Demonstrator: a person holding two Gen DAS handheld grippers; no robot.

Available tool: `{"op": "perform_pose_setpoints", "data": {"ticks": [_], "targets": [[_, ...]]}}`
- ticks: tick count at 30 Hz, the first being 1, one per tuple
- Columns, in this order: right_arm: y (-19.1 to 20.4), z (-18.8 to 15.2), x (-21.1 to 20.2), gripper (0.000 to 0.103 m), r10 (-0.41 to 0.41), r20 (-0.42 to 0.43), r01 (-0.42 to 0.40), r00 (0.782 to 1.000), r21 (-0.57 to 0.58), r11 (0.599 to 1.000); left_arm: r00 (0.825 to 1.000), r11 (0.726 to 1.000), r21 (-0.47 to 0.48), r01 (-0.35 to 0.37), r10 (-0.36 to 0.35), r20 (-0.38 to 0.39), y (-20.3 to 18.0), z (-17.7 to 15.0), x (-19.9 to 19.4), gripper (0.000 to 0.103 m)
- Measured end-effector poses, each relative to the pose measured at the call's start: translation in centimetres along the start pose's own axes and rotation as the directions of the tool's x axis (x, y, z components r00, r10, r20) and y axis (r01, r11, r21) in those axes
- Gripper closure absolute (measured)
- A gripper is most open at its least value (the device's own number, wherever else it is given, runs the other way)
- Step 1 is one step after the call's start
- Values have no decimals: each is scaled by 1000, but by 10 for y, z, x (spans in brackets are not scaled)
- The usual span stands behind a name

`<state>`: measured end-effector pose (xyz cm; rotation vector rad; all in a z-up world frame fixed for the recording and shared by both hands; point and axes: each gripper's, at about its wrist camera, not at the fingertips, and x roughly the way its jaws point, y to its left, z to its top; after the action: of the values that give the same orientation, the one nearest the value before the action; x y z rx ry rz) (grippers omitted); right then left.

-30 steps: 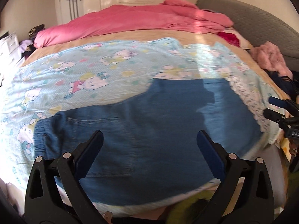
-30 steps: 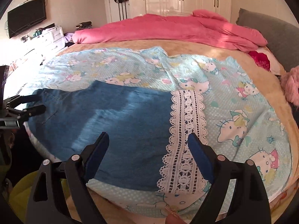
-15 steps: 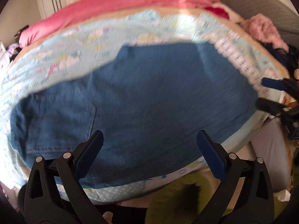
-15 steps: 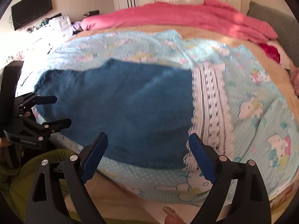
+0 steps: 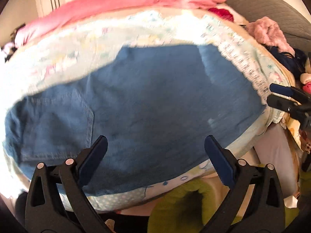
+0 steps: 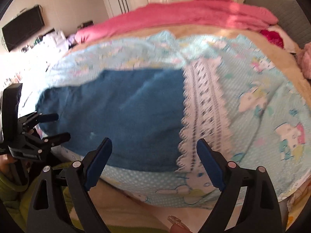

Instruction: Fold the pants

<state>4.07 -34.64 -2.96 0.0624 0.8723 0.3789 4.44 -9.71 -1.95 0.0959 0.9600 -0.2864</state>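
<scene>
Blue denim pants [image 5: 140,101] lie flat on the bed, folded in half lengthwise, waistband and back pocket at the left. They also show in the right wrist view [image 6: 124,112], their leg ends beside a white lace strip [image 6: 204,112]. My left gripper [image 5: 155,145] is open and empty, just above the near edge of the pants by the pocket. My right gripper [image 6: 154,147] is open and empty over the near edge at the leg ends. Each gripper shows in the other's view: the right one [image 5: 279,97], the left one [image 6: 52,126].
A light blue cartoon-print sheet [image 6: 262,101] covers the bed. A pink duvet [image 6: 194,13] lies piled at the far side. A pink fluffy garment [image 5: 268,31] and dark clothes [image 5: 291,60] sit at the right edge by a grey headboard [image 5: 272,5]. A television [image 6: 23,29] hangs at left.
Both grippers have tilted down and moved closer to the near edge of the pants. The pants fill more of each view. Both jaws stay open.
</scene>
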Motion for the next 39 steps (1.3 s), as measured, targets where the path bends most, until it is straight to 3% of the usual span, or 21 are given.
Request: {"op": "perform_pose_setpoints", "data": {"ticks": [8,12,19,29,34,39], "targets": [[-33,0,-38,15,-66,103,58,992,82,995,998,998,68,3,-8,64,-28,27,-20,9],[-43,-7,-41,15,-78,100,67,992,108,992,997,996,76,47,-52,64,-41,44,-16,9],[-48,-17,-30,15,-59,75,49,995,128,991,997,990,130,57,-64,47,-66,68,-2,9],[-54,-27,-9,15,-20,63,8,998,184,983,996,966,247,74,-84,30,-96,111,42,9],[-60,-28,2,15,-7,59,-6,998,222,975,995,937,337,86,-98,18,-112,136,69,9],[-63,-28,12,15,0,47,-11,999,239,971,994,934,340,107,-105,-25,-112,162,103,10]]}}
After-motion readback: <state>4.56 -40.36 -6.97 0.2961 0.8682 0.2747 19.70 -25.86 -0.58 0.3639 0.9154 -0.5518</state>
